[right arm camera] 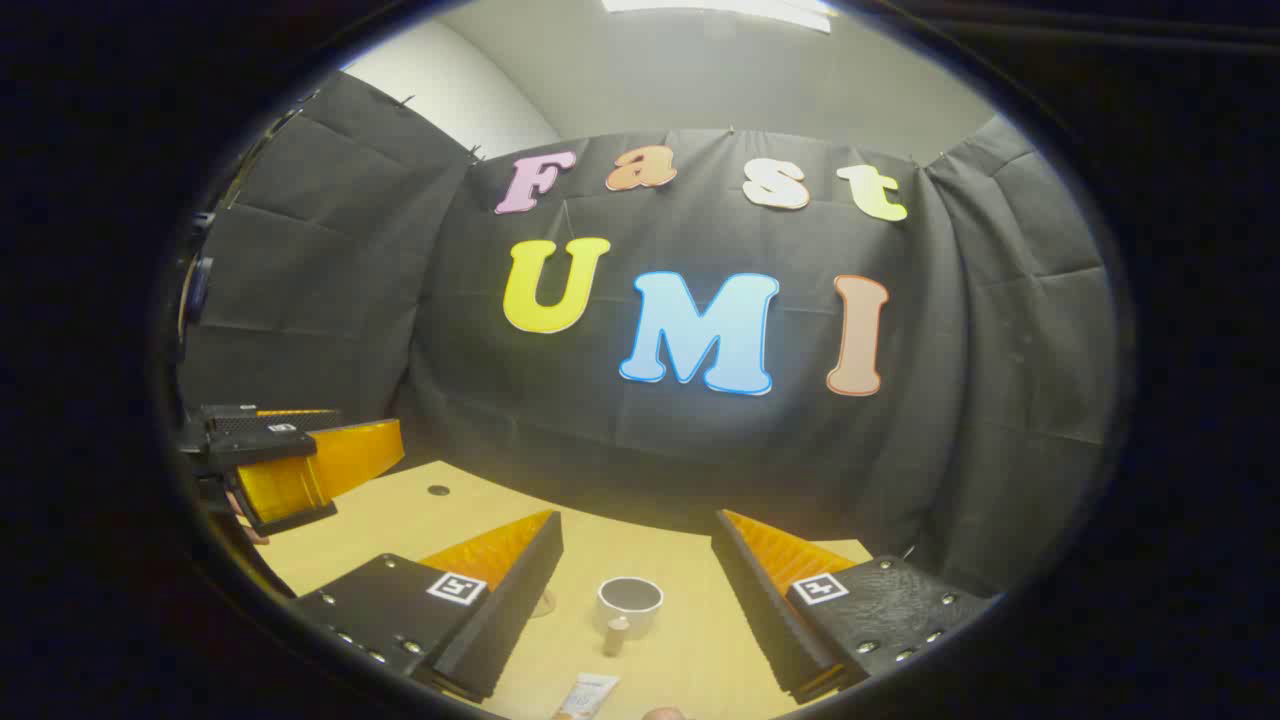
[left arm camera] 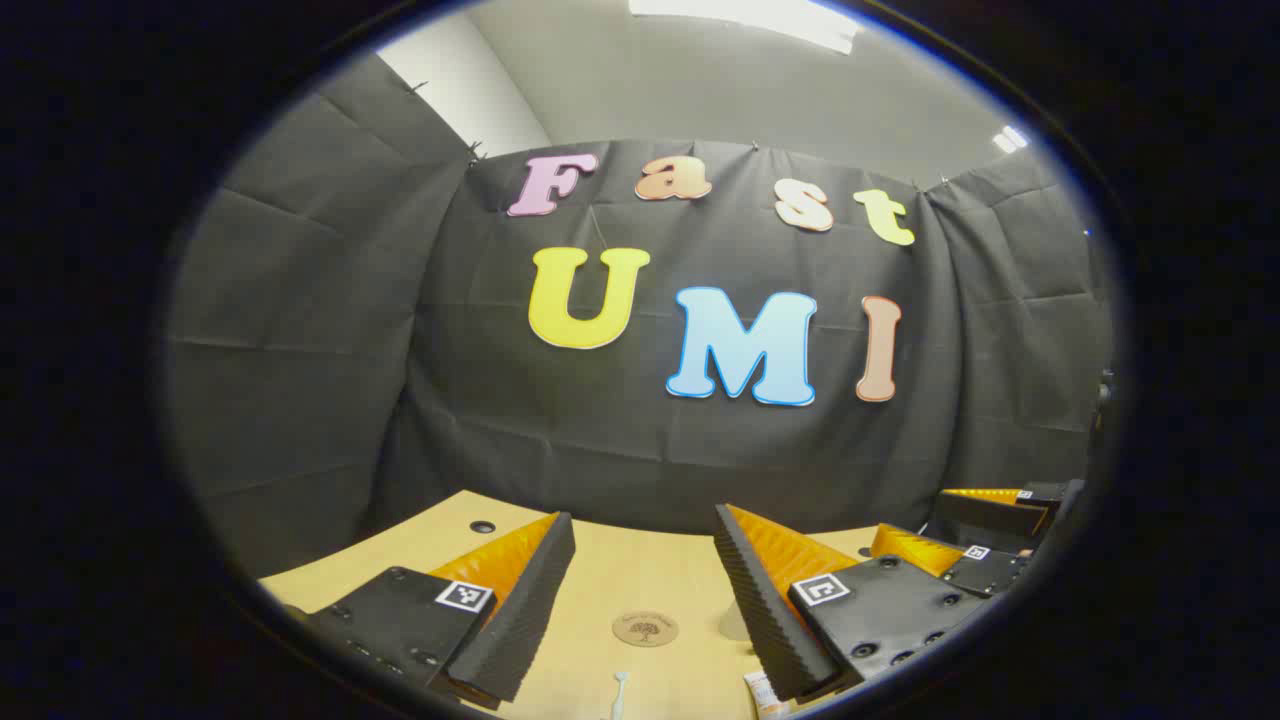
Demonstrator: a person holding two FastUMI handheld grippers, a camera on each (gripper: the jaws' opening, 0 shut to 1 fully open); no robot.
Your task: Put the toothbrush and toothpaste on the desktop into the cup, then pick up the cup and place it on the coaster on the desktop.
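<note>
Both my claws hang spread above the surface: left claw [left arm camera: 640, 610], right claw [right arm camera: 635, 600]. I'd lower the right one onto the toothpaste [right arm camera: 588, 695] just before the cup [right arm camera: 630, 600], pinching mid-tube.

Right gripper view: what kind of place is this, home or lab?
Most likely a staged recording booth, not a home: black cloth wall draped behind a plain wooden desktop, with only task props laid out, a cup and a toothpaste tube.

Left gripper [left arm camera: 640, 600] and right gripper [right arm camera: 635, 600] both hover level, fingers [left arm camera: 520, 610] spread wide, gripping nothing.
</note>
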